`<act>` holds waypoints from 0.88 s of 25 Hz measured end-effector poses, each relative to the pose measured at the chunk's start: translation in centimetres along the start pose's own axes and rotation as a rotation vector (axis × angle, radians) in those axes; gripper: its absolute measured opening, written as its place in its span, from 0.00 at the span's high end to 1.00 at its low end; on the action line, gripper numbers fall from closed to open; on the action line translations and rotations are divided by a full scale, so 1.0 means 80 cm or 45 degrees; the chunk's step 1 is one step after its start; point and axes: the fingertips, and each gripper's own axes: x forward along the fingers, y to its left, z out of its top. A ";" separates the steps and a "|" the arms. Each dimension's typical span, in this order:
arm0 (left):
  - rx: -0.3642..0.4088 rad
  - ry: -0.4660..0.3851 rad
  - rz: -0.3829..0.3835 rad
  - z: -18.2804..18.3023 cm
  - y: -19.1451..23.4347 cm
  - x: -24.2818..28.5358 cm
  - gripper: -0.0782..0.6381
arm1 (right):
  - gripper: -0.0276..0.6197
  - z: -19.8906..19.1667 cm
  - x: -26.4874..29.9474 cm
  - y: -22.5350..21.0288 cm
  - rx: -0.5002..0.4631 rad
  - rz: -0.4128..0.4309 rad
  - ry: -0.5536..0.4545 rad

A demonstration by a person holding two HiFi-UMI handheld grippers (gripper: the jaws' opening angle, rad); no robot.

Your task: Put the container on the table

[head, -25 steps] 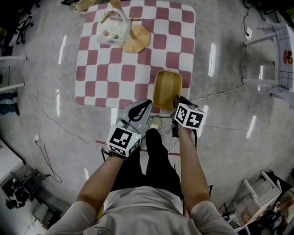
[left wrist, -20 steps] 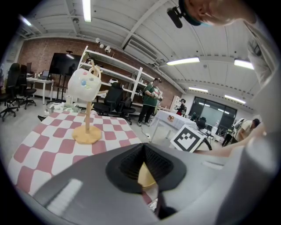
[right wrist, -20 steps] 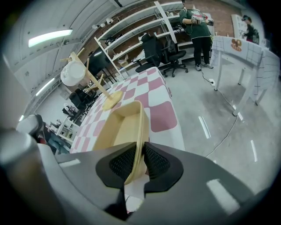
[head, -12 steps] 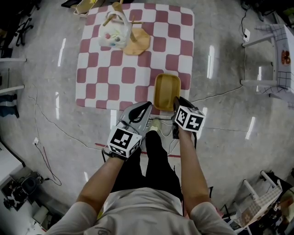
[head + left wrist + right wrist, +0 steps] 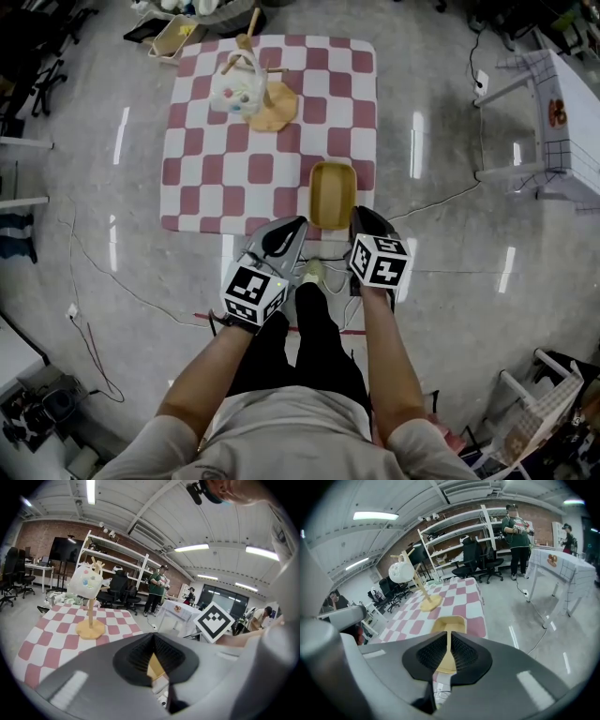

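Your right tongs (image 5: 362, 215) are clamped on the near rim of the yellow container (image 5: 332, 192), which sits over the near right edge of the checkered desk (image 5: 272, 122); from these views you cannot tell whether it rests on the top or hangs just above it. Your left tongs (image 5: 297, 224) are closed on nothing, just left of the container and at the desk's near edge. At the far side of the desk stands a wooden stand (image 5: 265, 103) with a white item hung on it.
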 end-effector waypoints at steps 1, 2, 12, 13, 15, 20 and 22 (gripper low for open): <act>0.006 -0.004 -0.003 0.004 -0.002 -0.004 0.88 | 0.92 0.004 -0.008 0.005 0.001 0.007 -0.019; 0.010 -0.008 -0.005 0.009 -0.004 -0.009 0.88 | 0.92 0.008 -0.016 0.011 0.000 0.014 -0.038; 0.012 -0.036 -0.021 0.056 -0.026 -0.070 0.88 | 0.94 0.043 -0.112 0.068 -0.004 0.071 -0.227; 0.015 -0.042 -0.025 0.062 -0.029 -0.077 0.88 | 0.94 0.049 -0.122 0.076 -0.005 0.078 -0.249; 0.023 -0.055 -0.034 0.073 -0.033 -0.091 0.88 | 0.94 0.058 -0.142 0.092 -0.011 0.092 -0.293; 0.053 -0.087 -0.063 0.097 -0.046 -0.123 0.88 | 0.94 0.075 -0.184 0.127 -0.031 0.109 -0.381; 0.066 -0.103 -0.076 0.107 -0.050 -0.135 0.88 | 0.94 0.082 -0.199 0.139 -0.037 0.112 -0.415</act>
